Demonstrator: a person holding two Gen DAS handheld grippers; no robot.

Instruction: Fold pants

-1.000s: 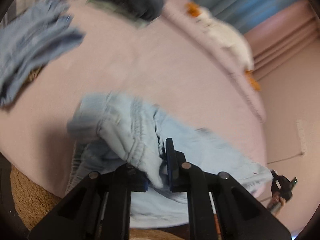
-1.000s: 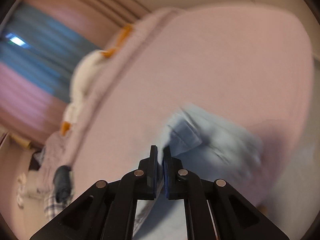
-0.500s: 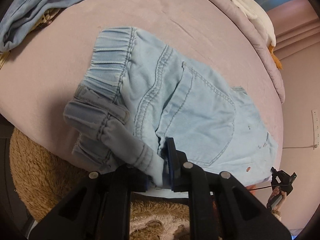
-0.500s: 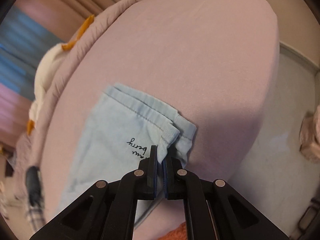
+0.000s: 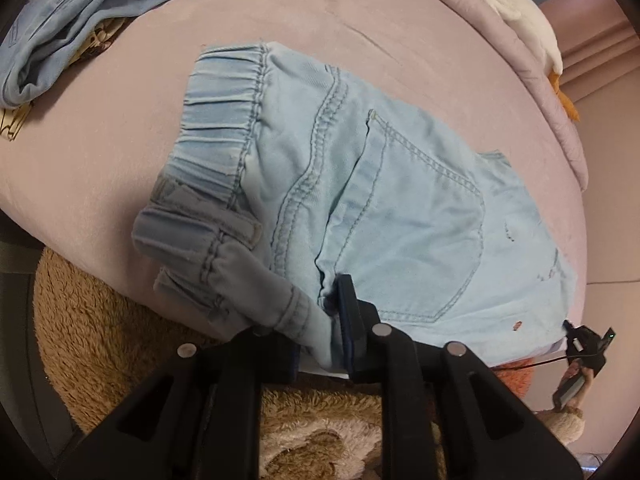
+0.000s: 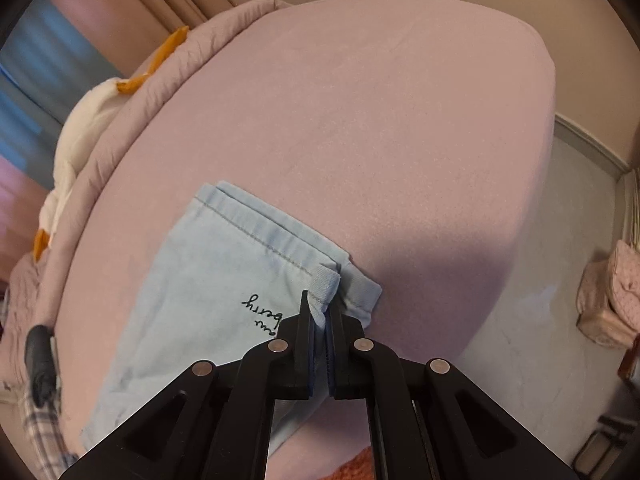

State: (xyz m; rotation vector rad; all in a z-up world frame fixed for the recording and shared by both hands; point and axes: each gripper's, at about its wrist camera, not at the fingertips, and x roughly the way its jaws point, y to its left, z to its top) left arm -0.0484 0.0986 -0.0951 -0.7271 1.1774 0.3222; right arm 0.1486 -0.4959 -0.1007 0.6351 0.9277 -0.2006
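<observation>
In the left wrist view, the light blue pants (image 5: 360, 200) lie spread on the pink bed (image 5: 120, 120), seat side up with the back pocket showing, the elastic waistband toward the bed's near edge. The left tongs (image 5: 320, 320) have a bunched waistband corner between them; the jaws have just been opening a little, yet the denim still sits pinched there. A second pile of blue clothes (image 5: 80, 12) rests well apart at the far left, and a white plush toy (image 5: 520, 12) lies along the pillow edge. In the right wrist view, the right tongs (image 6: 319, 340) are pressed together on the hem corner of the stacked legs of the pants (image 6: 208, 280), next to some black script lettering, with the cuffs lying flat near the bed's (image 6: 400, 120) edge. The garment looks laid out lengthwise with one leg over the other, so the step in hand seems to be setting it down after the first fold. The next move probably calls for freeing both corners, then regripping to bring hem toward waistband without dragging the layers askew.
</observation>
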